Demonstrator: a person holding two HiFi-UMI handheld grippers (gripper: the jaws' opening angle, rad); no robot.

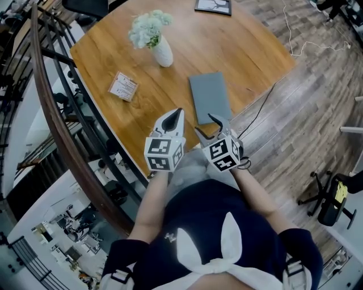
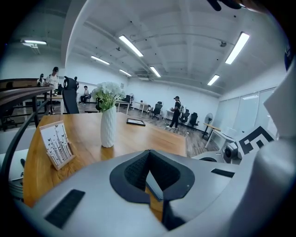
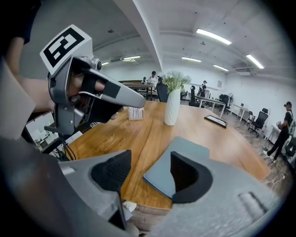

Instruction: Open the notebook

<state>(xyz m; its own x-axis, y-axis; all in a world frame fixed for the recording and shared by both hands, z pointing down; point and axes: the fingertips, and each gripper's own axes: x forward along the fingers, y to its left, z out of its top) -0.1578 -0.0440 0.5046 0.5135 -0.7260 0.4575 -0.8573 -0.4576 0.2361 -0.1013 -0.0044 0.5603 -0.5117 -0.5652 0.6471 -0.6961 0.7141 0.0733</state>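
Head view: notebook (image 1: 210,96) lies closed and flat on the round wooden worktop (image 1: 142,34), near the edge closest to the person, grey-blue cover up. Both grippers are at that edge, short of it. Left gripper (image 1: 178,112) has its jaws together and nothing in them. It sits left of the notebook's near corner. Right gripper (image 1: 204,123) has its jaws spread wide, just beside the notebook's near short edge; can't tell contact from here. White vase (image 1: 163,54) with pale flowers stands further in, a small card (image 1: 123,86) sits left of the notebook, and a dark frame (image 1: 213,5) lies at the far rim. Left gripper view: pads meet at the tips, left gripper (image 2: 149,155) closed and empty. Vase (image 2: 107,127) and card (image 2: 56,144) are ahead to the left, well apart from it, and the frame (image 2: 136,122) is further back. Right gripper view: right gripper (image 3: 150,157) is wide, both pads bare. The notebook (image 3: 182,159) lies on the worktop (image 3: 138,134) ahead of the gap, its near corner lined up between the jaws, not gripped. Left gripper (image 3: 99,88) shows upper left, the vase (image 3: 172,109) is beyond the notebook.
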